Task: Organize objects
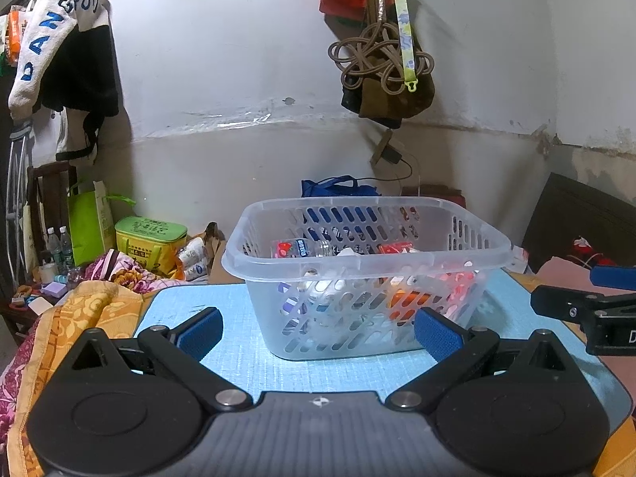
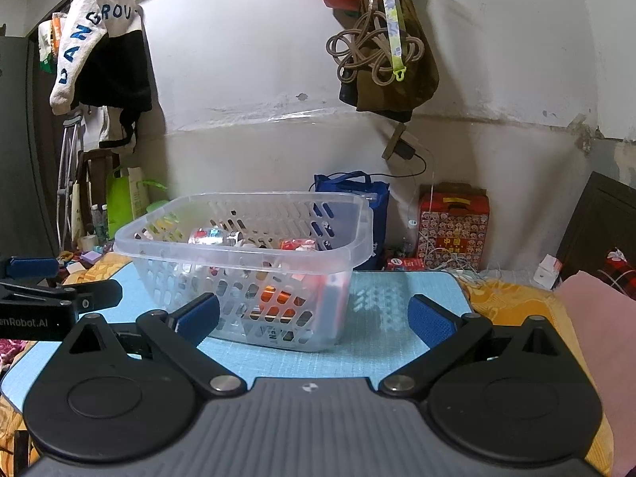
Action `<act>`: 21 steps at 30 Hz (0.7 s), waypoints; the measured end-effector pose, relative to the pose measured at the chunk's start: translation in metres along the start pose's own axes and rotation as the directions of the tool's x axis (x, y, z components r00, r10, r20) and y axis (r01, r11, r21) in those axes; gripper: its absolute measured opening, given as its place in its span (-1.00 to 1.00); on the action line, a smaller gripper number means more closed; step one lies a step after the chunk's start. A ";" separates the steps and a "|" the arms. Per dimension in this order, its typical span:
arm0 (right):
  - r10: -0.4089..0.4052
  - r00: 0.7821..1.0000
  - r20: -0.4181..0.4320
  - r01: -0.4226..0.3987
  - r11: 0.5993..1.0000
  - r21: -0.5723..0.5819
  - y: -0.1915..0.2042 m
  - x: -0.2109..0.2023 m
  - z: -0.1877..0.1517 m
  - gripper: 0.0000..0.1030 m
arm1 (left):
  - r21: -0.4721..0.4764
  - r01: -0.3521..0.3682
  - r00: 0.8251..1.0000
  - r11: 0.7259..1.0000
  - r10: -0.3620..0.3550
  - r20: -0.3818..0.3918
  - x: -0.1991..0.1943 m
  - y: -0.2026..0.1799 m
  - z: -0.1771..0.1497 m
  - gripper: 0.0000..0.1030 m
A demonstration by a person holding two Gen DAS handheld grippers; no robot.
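Observation:
A clear slotted plastic basket (image 1: 437,206) stands on a light blue mat (image 1: 246,361); it also shows in the right wrist view (image 2: 246,252). Inside lie several small items, among them a small bottle with a red label (image 1: 300,248) and an orange object (image 2: 278,298). My left gripper (image 1: 318,332) is open and empty, just in front of the basket. My right gripper (image 2: 314,318) is open and empty, in front of the basket's right end. The right gripper's fingers (image 1: 576,302) show at the right edge of the left wrist view.
The mat (image 2: 377,342) lies on a bed with orange floral cloth (image 1: 91,306). A green box (image 1: 149,240), bottles (image 1: 59,244) and a green bag stand at the left. A blue bag (image 2: 357,190) and a red gift box (image 2: 453,226) stand behind. Clothes and bags hang on the wall.

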State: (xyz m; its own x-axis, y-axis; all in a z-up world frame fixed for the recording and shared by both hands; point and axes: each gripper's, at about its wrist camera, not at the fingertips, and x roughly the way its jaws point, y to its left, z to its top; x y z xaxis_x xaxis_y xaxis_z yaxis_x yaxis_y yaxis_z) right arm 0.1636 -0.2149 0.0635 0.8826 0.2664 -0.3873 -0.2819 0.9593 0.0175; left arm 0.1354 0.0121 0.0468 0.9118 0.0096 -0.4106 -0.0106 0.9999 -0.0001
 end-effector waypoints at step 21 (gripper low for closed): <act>-0.004 1.000 -0.003 0.004 1.000 -0.001 -0.001 0.000 -0.001 1.00 | 0.003 0.007 1.000 1.000 -0.007 -0.004 0.000 -0.002 -0.001 1.00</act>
State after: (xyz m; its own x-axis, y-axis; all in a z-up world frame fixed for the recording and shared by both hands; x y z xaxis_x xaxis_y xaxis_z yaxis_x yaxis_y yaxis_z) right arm 0.1634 -0.2156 0.0625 0.8827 0.2624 -0.3900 -0.2786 0.9603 0.0155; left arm 0.1345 0.0103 0.0457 0.9104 0.0029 -0.4138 -0.0035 1.0000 -0.0005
